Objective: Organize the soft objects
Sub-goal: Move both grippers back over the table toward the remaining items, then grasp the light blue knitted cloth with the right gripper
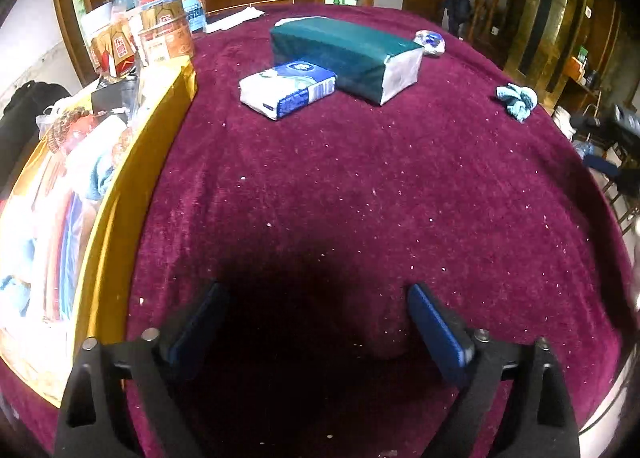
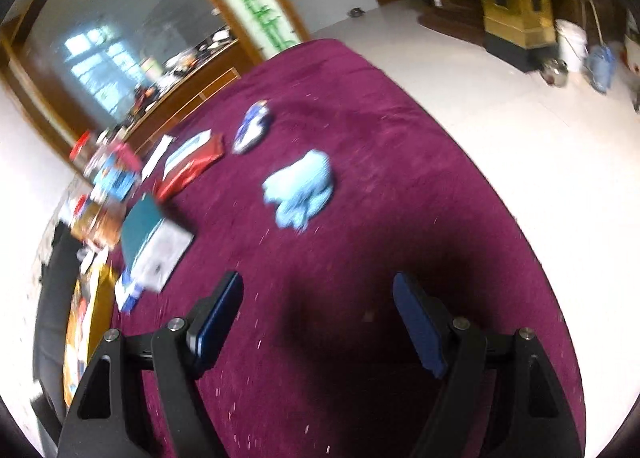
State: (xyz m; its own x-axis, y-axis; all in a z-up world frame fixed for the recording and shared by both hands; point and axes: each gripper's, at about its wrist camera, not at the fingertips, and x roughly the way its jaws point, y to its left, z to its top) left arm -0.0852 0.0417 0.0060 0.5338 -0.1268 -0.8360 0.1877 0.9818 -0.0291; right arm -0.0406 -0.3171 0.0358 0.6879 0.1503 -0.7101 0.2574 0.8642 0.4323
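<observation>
A crumpled light blue cloth (image 1: 516, 99) lies at the right of the maroon table cloth (image 1: 360, 197); in the right wrist view it (image 2: 300, 187) lies ahead of my right gripper (image 2: 318, 298). A white and blue tissue pack (image 1: 286, 87) leans against a long green pack (image 1: 346, 53). A small blue and white bundle (image 1: 430, 41) lies behind them. My left gripper (image 1: 316, 310) is open and empty, low over the table. My right gripper is open and empty too.
A yellow box (image 1: 132, 181) with cloths and packets stands along the left edge. Jars and snack boxes (image 1: 160, 33) crowd the far left corner. A red packet (image 2: 192, 167) lies at the far side. The table's right edge (image 2: 500, 185) drops to a white floor.
</observation>
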